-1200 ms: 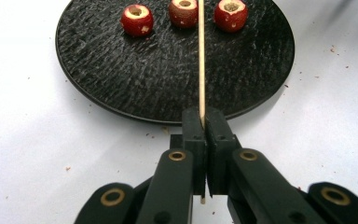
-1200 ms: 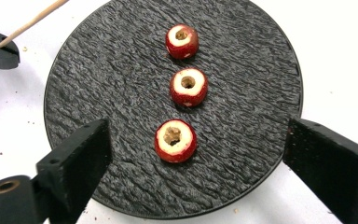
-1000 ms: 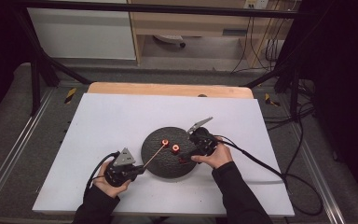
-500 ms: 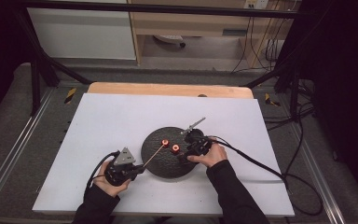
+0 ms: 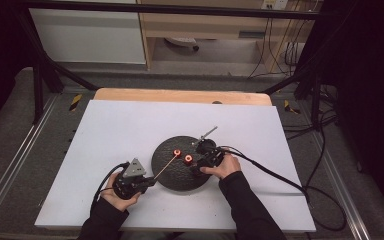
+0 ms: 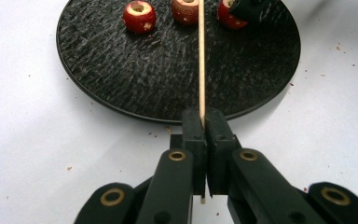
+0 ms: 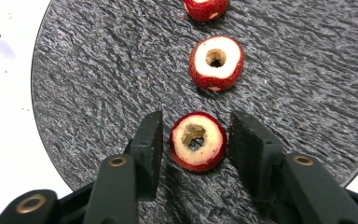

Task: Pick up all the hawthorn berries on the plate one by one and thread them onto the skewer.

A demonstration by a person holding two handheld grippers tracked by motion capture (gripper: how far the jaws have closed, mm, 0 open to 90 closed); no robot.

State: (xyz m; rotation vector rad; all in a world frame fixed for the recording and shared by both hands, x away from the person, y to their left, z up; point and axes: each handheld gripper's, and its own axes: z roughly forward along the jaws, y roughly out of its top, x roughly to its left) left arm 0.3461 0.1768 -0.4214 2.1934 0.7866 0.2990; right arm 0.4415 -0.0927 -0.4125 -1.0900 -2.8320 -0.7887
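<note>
White table [image 5: 130, 130], black plate [image 5: 170, 172] near centre. My left gripper [image 6: 204, 128] clamped on skewer [image 6: 201, 60], tip aimed at far fruit, ready to thread. My right gripper [image 7: 193, 140] jaws apart, straddling nearest cored slice [image 7: 198, 140], not touching; I judge grab comes next

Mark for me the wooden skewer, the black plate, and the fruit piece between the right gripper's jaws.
wooden skewer [image 6: 201, 65], left gripper view, mid-shaft.
black plate [image 6: 135, 79], left gripper view, bare textured surface.
fruit piece [image 7: 198, 141], right gripper view, pale cut face beside its hole.
</note>
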